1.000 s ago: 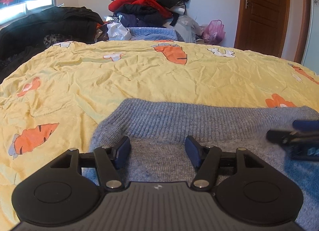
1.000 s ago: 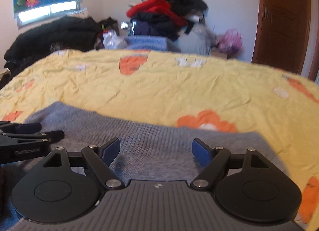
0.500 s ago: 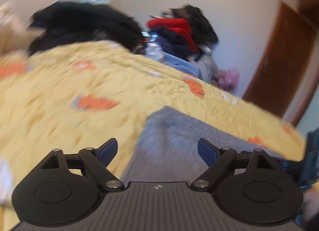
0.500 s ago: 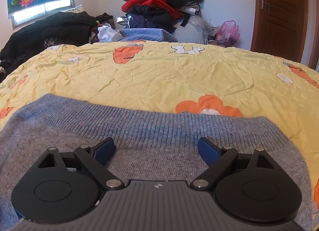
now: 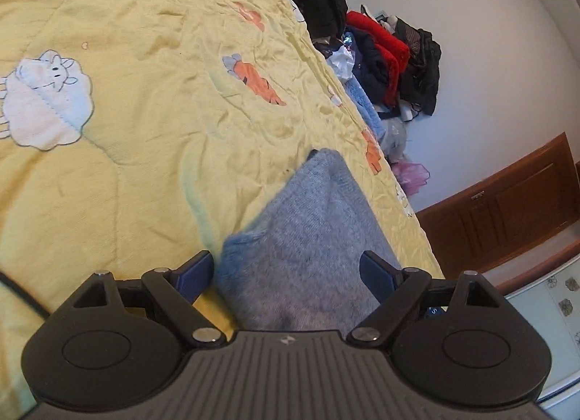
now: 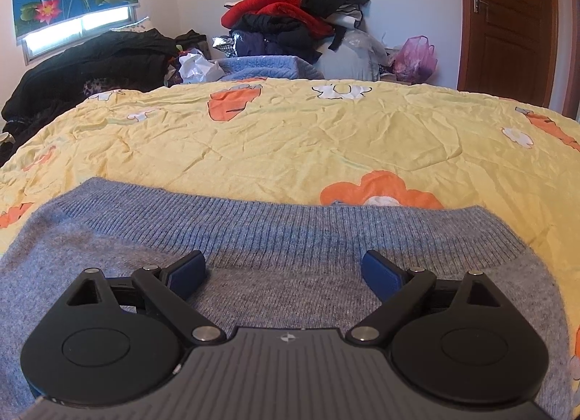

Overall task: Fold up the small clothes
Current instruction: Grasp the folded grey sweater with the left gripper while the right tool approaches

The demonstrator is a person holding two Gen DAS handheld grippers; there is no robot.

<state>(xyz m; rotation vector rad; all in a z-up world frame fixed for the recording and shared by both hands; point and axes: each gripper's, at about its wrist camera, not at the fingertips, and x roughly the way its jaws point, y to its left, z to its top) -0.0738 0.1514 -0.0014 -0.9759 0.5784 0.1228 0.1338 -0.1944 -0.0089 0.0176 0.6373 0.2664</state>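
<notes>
So the left gripper (image 5: 286,269) has swung way round since a second ago, tilting hard and now looking along the side edge of the grey sweater (image 5: 308,238) instead of across its ribbed hem. The sweater is lying flat on the yellow carrot-print bedspread (image 5: 145,130). Left jaws are spread wide over that edge, not pinching anything. The right gripper (image 6: 284,269) is hovering over the sweater (image 6: 275,235) too, jaws gaping apart. A clothes pile (image 6: 297,17) is sitting against the far wall.
</notes>
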